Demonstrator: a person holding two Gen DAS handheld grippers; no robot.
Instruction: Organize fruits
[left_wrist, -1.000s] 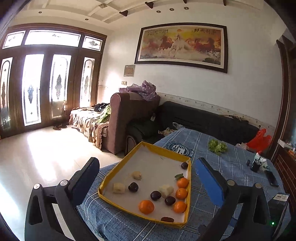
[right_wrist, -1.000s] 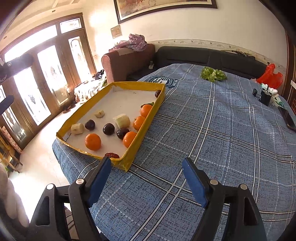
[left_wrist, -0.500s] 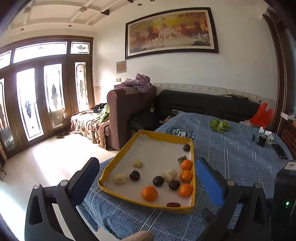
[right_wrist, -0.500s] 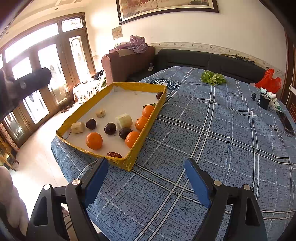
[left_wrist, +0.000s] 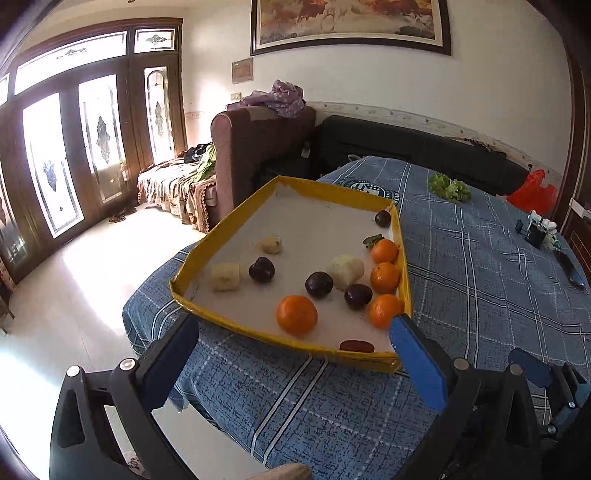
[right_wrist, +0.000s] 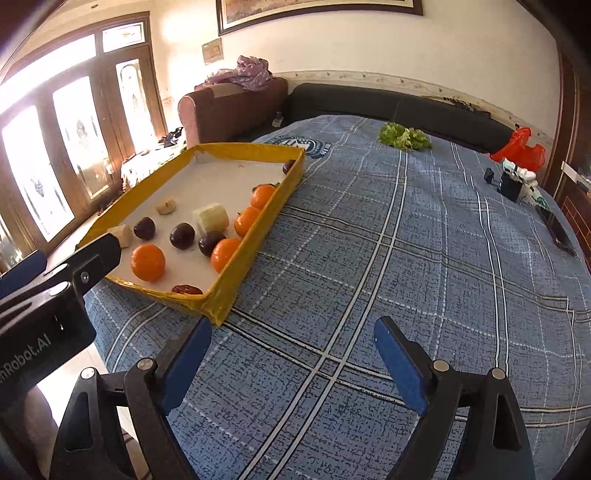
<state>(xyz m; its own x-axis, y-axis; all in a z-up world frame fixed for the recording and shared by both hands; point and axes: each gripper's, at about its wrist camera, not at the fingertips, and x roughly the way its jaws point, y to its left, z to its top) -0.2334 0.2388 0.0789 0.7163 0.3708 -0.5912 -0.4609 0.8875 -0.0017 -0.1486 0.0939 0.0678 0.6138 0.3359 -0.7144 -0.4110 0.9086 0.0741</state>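
A yellow-rimmed tray (left_wrist: 229, 325) (right_wrist: 221, 291) lies at the near left corner of the blue plaid table. In it are several oranges (left_wrist: 296, 314) (right_wrist: 148, 261), several dark plums (left_wrist: 319, 284) (right_wrist: 182, 235), pale fruit chunks (left_wrist: 225, 277) (right_wrist: 211, 218) and a red date (left_wrist: 357, 346) (right_wrist: 187, 289). My left gripper (left_wrist: 295, 336) is open and empty, just short of the tray's near rim. My right gripper (right_wrist: 291, 339) is open and empty over the cloth, right of the tray's near corner. The left gripper's body (right_wrist: 48, 295) shows in the right wrist view.
A bunch of green leaves (left_wrist: 448, 188) (right_wrist: 404, 136) lies at the table's far side. Small dark devices (right_wrist: 511, 184) and a remote (right_wrist: 559, 232) sit at the right edge. Sofas (left_wrist: 258, 147) stand behind the table. A red bag (right_wrist: 521, 151) lies far right.
Both grippers have moved closer to the table and tilted down. The tray now looms larger, and the left gripper now appears in the right wrist view. Both stay open.
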